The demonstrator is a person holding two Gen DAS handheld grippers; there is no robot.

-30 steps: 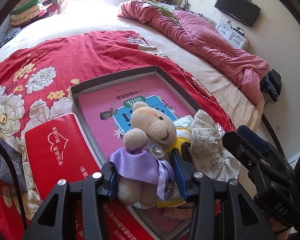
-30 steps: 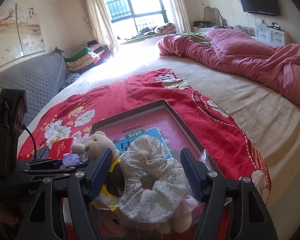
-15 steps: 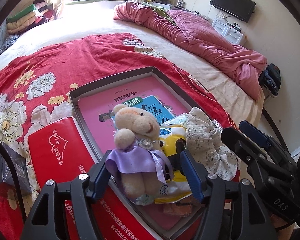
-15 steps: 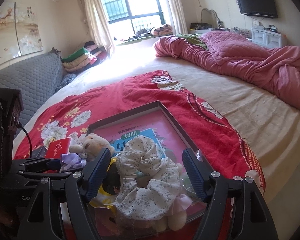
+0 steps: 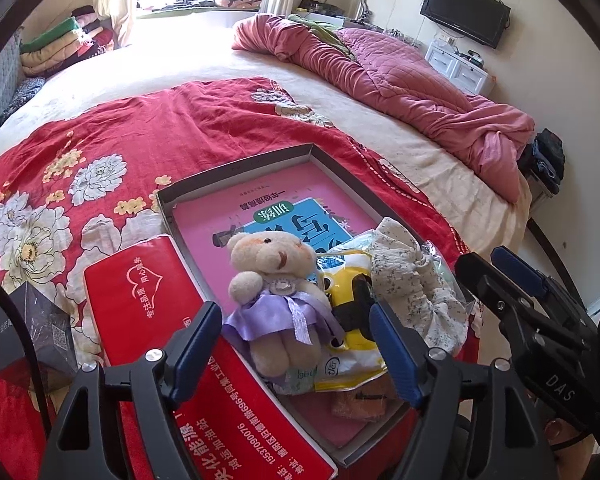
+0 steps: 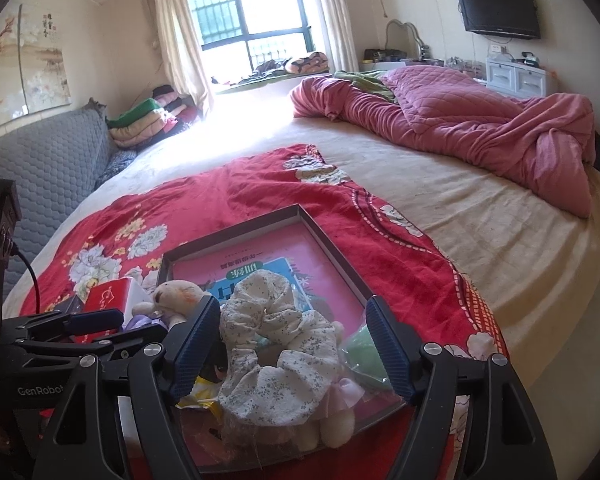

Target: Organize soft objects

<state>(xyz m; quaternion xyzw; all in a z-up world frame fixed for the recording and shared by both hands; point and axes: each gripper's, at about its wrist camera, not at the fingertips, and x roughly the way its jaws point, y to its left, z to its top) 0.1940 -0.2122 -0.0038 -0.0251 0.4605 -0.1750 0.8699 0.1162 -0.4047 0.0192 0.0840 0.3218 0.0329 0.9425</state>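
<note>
Bear [image 5: 278,300] in purple dress, lying in the grey tray [image 5: 236,166] between our left gripper [image 5: 296,344] jaws, just opened and clear of it; right gripper [image 6: 292,348] spread around the floral scrunchie [image 6: 276,344], seemingly untouched; snagging the ribbon would drag it out.

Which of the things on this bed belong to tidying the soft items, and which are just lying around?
Job: beige teddy bear in purple dress; white floral fabric scrunchie; grey shallow box.
Lying about: red tissue pack; crumpled pink quilt; dark small carton.
</note>
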